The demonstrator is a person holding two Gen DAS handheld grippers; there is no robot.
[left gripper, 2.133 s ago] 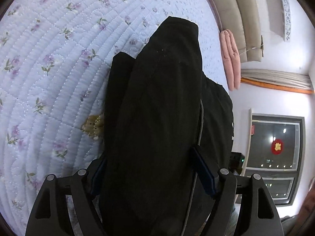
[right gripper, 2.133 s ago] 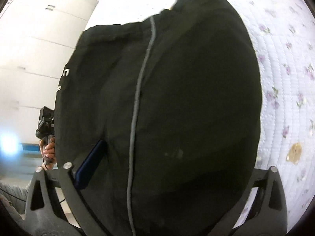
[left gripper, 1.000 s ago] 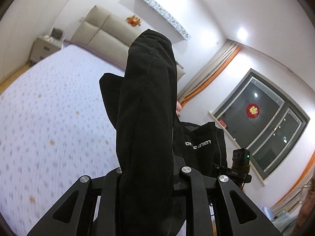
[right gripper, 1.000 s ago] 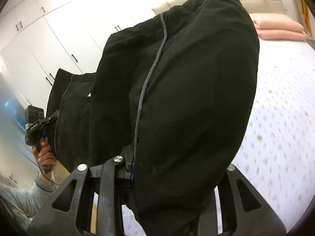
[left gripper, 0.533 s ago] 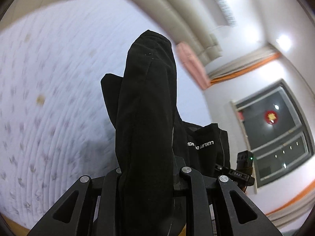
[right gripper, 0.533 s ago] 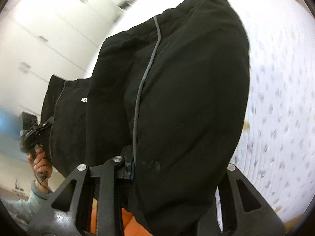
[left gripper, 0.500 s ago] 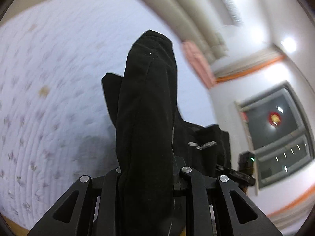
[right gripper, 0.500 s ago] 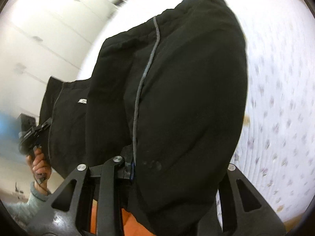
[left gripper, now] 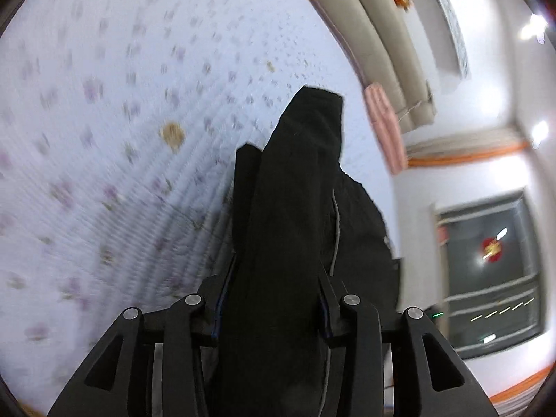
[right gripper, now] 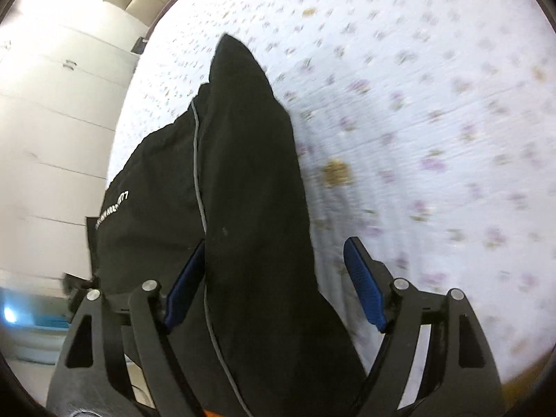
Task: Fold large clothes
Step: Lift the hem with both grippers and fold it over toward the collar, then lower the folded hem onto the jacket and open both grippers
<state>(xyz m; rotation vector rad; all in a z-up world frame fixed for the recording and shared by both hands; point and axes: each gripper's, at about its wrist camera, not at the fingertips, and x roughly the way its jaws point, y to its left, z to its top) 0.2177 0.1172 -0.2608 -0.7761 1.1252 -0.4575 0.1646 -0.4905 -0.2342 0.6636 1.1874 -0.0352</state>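
A black garment [left gripper: 292, 215] with a thin grey seam and white lettering hangs over the floral quilted bed [left gripper: 104, 104]. My left gripper [left gripper: 271, 299] has its jaws partly parted around a thick bunch of the black cloth. In the right wrist view the same garment [right gripper: 243, 191] lies between the fingers of my right gripper [right gripper: 274, 278], which stands open: the right blue pad [right gripper: 363, 285] is clear of the cloth, the left pad [right gripper: 184, 278] touches it. The bed [right gripper: 434, 121] is under it.
A beige padded headboard [left gripper: 382, 41] and pink pillows [left gripper: 384, 128] lie at the bed's far end. A dark window [left gripper: 490, 271] is on the right wall. White wardrobe doors [right gripper: 52, 121] stand beside the bed. Both views are motion-blurred.
Both grippers have swung down toward the bed. Their jaws, tight on the cloth half a second ago, have spread; the right one now shows a gap beside the garment.
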